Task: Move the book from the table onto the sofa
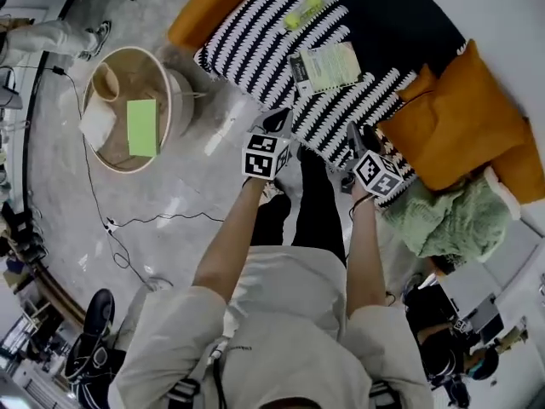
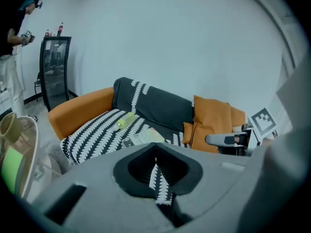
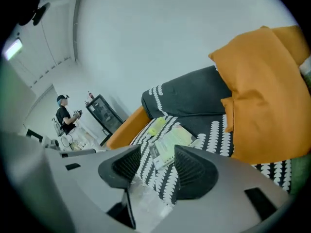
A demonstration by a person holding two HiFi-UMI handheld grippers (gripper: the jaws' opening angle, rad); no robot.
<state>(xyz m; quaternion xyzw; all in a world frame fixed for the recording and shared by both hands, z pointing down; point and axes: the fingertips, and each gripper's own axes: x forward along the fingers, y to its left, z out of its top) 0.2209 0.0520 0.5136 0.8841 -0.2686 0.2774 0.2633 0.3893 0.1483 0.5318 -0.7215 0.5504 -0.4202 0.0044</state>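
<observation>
The pale green book (image 1: 324, 67) lies flat on the sofa's black-and-white striped seat (image 1: 255, 41); it also shows in the left gripper view as the book (image 2: 142, 137) and in the right gripper view as the book (image 3: 168, 143). My left gripper (image 1: 278, 123) hangs at the seat's front edge, jaws shut with nothing between them (image 2: 156, 154). My right gripper (image 1: 356, 136) hovers a little short of the book, open and empty (image 3: 156, 168). A yellow-green bottle (image 1: 303, 11) lies farther back on the seat.
Orange cushions (image 1: 456, 118) and a green blanket (image 1: 451, 218) fill the sofa's right side. A round wooden table (image 1: 128, 109) with a green pad (image 1: 142, 127) and a cup (image 1: 106, 82) stands to the left. Cables (image 1: 111, 220) run over the floor. Another person (image 3: 64, 116) stands far off.
</observation>
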